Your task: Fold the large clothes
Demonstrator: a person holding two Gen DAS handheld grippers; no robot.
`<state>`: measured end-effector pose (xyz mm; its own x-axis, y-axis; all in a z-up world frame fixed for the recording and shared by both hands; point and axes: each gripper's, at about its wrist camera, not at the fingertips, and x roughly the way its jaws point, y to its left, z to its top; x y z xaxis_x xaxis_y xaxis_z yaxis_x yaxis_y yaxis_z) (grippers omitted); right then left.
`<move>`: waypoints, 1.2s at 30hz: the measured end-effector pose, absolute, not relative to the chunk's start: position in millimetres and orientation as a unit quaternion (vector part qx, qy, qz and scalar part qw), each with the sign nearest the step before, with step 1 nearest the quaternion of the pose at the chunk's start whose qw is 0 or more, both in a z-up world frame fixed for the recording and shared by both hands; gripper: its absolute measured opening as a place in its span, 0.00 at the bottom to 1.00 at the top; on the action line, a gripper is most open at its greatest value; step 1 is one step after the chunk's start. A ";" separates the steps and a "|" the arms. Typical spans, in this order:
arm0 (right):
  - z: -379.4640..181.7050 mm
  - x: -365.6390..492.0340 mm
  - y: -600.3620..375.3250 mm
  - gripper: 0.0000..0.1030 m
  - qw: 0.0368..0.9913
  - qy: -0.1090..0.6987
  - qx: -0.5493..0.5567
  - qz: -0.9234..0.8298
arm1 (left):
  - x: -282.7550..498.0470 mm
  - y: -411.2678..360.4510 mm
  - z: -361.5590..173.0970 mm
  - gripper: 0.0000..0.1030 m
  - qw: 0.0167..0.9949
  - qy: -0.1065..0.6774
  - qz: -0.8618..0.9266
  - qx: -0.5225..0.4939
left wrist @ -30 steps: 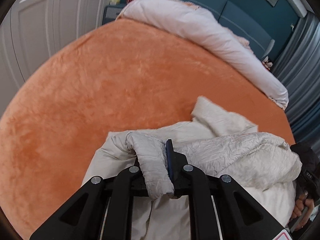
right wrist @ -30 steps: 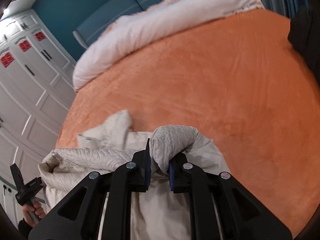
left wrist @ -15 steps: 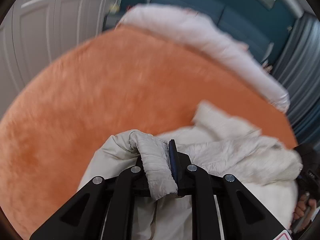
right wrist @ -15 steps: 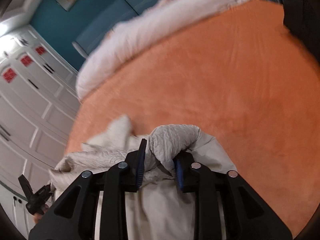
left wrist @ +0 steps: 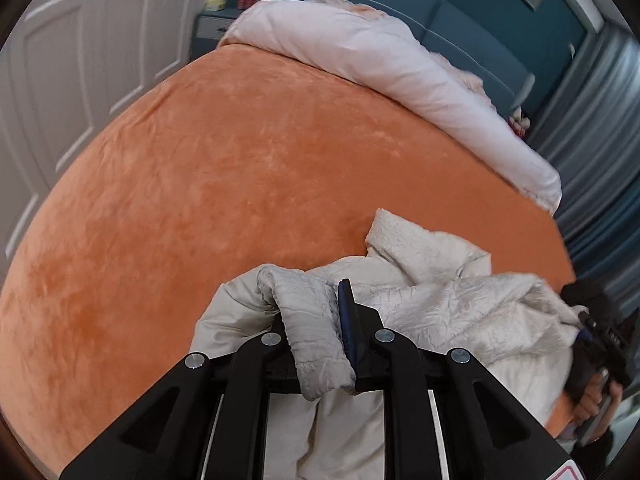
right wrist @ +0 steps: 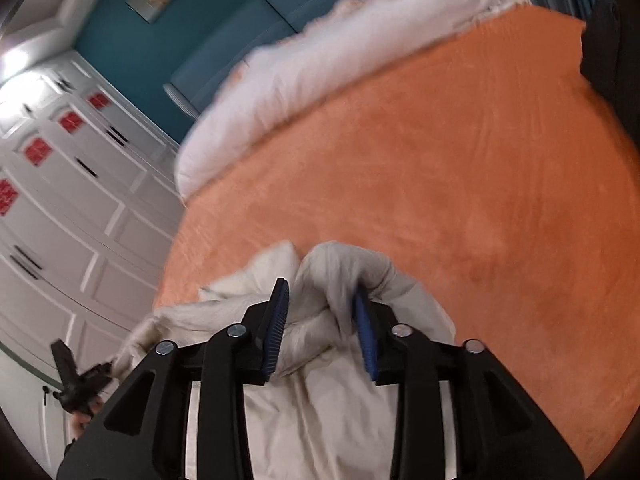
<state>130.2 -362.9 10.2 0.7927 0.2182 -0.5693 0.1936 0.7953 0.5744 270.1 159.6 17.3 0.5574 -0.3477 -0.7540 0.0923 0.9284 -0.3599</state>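
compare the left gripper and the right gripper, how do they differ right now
The left gripper is clamped tight on a fold of the cream jacket, the cloth pinched between its pads. The right gripper has a clear gap, and its jaws are opening, with a bunched fold of jacket loose between them. The left view is sharp; the right view is blurred. Both point down over the same jacket on the orange bed.

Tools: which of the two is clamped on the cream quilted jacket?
The left tool: its pads pinch a cuff of the cream quilted jacket. The right tool is opening, with a fabric bunch loose between its jaws.
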 end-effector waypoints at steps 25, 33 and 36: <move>-72.1 198.4 -137.7 0.45 0.891 0.437 -0.026 0.118 | 265.4 177.6 26.6 0.27 0.864 0.465 -0.157 -0.110; -77.6 207.1 -151.9 0.44 0.884 0.449 0.047 0.119 | 213.9 209.7 96.1 0.54 0.943 0.319 -0.088 -0.038; -54.2 196.9 -153.6 0.33 0.895 0.423 0.097 0.108 | 212.2 167.7 92.9 0.56 0.937 0.317 -0.141 -0.038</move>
<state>196.9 -153.6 -54.2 0.6198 0.2744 -0.7353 -0.1107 0.9581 0.2643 212.2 167.7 92.9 0.7598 -0.2884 -0.5827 0.2402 0.9573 -0.1606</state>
